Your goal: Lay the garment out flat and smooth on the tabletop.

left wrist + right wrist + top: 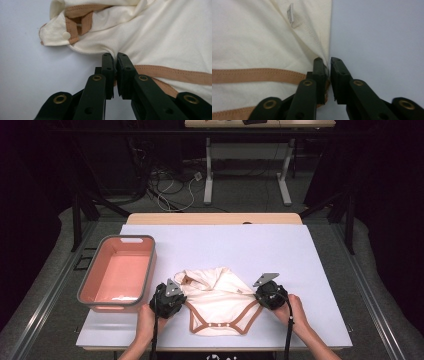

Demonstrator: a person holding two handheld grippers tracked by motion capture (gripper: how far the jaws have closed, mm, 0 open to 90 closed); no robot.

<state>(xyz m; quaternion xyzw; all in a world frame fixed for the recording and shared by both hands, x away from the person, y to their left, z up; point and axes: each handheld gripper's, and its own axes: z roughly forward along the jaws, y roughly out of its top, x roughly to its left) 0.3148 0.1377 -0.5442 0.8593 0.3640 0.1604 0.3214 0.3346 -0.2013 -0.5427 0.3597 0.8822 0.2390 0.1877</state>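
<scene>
I have the cream bodysuit (220, 300) lying flat at the table's (310, 270) near edge, its snap end at 6 o'clock. My left gripper (176, 301) and right gripper (265, 295) pinch its opposite side hems, equally near.

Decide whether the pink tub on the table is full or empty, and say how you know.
Empty: the pink tub shows its bare floor in the high view, and the cream bodysuit lies outside it on the table.

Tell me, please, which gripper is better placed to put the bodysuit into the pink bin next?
The left gripper, probably. It is shut on the bodysuit at its left edge and sits right beside the pink bin. The right gripper pinches the far edge, away from the bin.
</scene>
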